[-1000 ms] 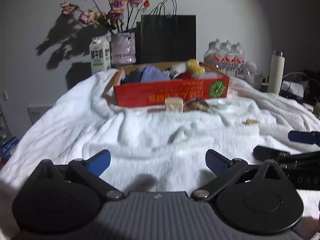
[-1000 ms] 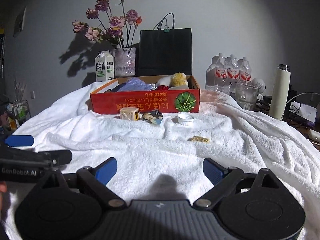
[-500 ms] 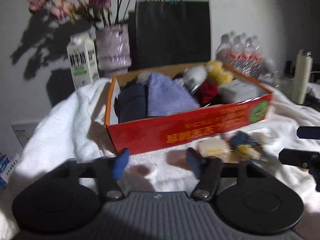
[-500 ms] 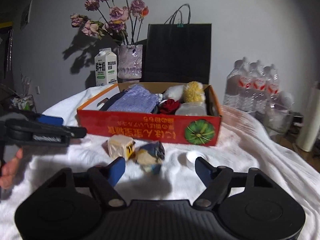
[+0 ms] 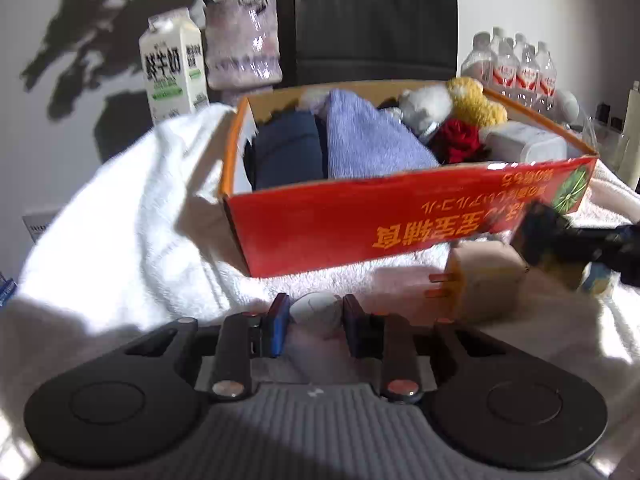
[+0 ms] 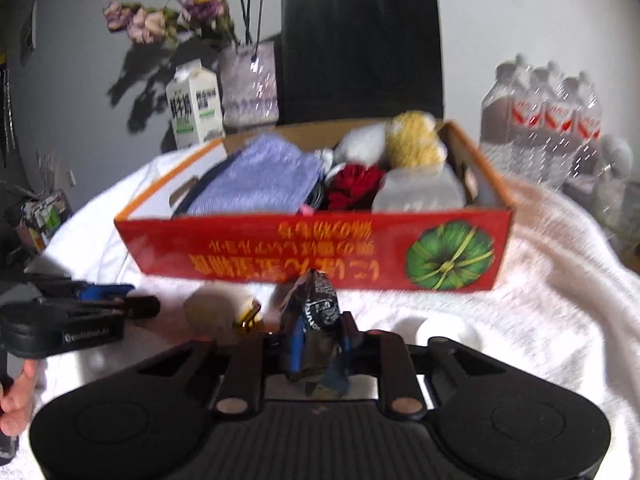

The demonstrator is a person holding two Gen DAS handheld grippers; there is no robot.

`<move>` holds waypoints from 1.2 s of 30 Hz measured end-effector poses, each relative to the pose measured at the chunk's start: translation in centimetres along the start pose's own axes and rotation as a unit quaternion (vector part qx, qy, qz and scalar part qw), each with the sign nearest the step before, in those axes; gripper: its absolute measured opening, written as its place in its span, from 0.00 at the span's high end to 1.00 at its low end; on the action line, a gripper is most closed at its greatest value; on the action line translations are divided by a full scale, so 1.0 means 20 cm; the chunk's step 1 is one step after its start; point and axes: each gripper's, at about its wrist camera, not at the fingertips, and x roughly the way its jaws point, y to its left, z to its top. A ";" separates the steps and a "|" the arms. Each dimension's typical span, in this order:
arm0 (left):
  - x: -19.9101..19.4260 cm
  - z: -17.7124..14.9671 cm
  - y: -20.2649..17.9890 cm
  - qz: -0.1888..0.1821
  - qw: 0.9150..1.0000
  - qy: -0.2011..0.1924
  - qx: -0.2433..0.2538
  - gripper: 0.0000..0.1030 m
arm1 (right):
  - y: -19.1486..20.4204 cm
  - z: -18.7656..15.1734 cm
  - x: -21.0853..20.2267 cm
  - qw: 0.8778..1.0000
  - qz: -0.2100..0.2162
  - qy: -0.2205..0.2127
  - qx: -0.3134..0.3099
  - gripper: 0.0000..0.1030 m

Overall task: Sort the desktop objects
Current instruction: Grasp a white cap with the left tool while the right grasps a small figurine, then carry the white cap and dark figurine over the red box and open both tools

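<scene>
A red cardboard box [image 5: 360,232] [image 6: 320,252] holding cloths and soft toys stands on the white towel. My left gripper [image 5: 316,316] is shut on a small white round cap [image 5: 316,308] in front of the box's left end. My right gripper [image 6: 318,344] is shut on a crinkled dark snack wrapper [image 6: 316,300], held in front of the box. A pale cube-shaped toy [image 5: 484,280] [image 6: 222,310] lies on the towel between the two grippers. The left gripper also shows in the right wrist view [image 6: 132,304], and the right gripper in the left wrist view [image 5: 552,236].
Behind the box stand a milk carton [image 5: 174,64], a vase of dried flowers [image 6: 248,84] and a black paper bag [image 6: 360,48]. Water bottles [image 6: 540,120] stand at the back right. A white lid [image 6: 444,328] lies on the towel [image 5: 120,220] right of my right gripper.
Both grippers moved forward to the objects before the box and closed: the left on the white cap, the right on the snack wrapper, which is now raised.
</scene>
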 end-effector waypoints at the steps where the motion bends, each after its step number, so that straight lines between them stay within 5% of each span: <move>1: -0.05 0.00 -0.01 -0.004 1.000 -0.012 -0.005 0.72 | -0.01 0.01 -0.05 1.000 -0.005 -0.012 0.003 0.85; 8: -0.51 -0.05 -0.07 -0.043 0.995 -0.085 -0.023 0.72 | -0.15 0.00 -0.55 0.995 -0.027 -0.089 0.017 0.85; 14: -0.81 -0.22 -0.21 -0.076 0.992 -0.095 -0.034 0.72 | -0.10 -0.23 -0.83 0.996 -0.007 -0.085 0.037 0.85; 18: -0.90 -0.38 -0.31 -0.070 0.994 -0.072 -0.035 0.72 | -0.01 -0.44 -0.92 0.997 -0.003 -0.066 0.030 0.85; 23: -0.98 -0.55 -0.44 -0.058 0.997 -0.048 0.001 0.72 | 0.11 -0.66 -1.01 0.995 -0.005 -0.094 -0.020 0.85; 36: -1.18 -0.60 -0.48 -0.053 0.994 -0.094 0.014 0.72 | 0.26 -0.79 -1.24 0.983 -0.009 -0.153 -0.106 0.85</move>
